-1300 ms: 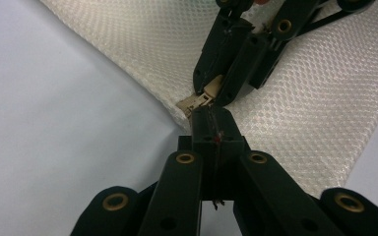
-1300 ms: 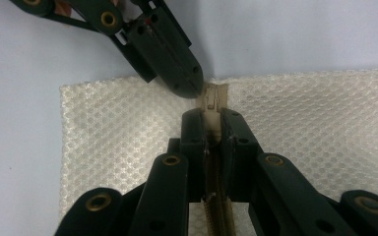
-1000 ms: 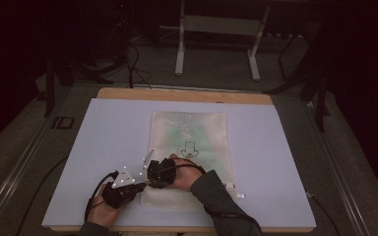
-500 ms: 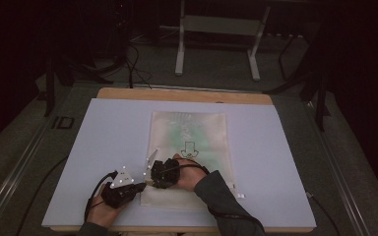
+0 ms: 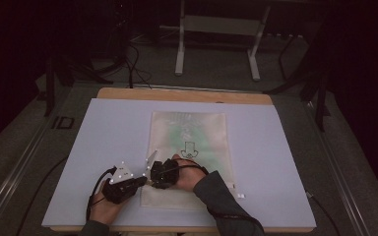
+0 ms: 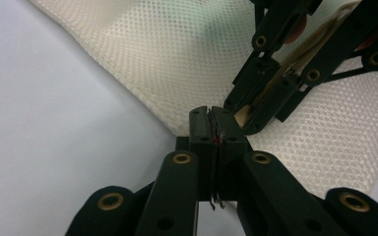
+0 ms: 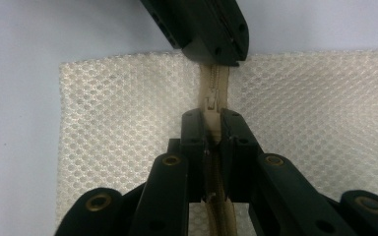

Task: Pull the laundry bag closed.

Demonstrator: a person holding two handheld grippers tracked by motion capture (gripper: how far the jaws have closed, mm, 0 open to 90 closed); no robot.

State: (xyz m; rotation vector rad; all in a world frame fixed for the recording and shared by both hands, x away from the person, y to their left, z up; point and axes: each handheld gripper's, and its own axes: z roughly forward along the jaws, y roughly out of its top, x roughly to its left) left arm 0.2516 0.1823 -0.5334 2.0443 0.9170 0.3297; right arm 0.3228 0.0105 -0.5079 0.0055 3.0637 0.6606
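Your table (image 5: 128, 93) has a wooden top, covered almost wholly by a pale lavender sheet (image 5: 103, 142) (a wood strip shows along the far edge). A cream mesh zip bag (image 5: 189, 132) lies flat on the sheet, stretching away beyond your two grippers.

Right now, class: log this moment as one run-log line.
scene: mesh bag flat on table | left gripper: shut on bag edge | right gripper: shut on zipper | stage: zipper being worked

Cream mesh zip bag (image 5: 189, 147) lying flat at desk centre, beige zipper (image 7: 211, 96) along its six-o'clock edge.
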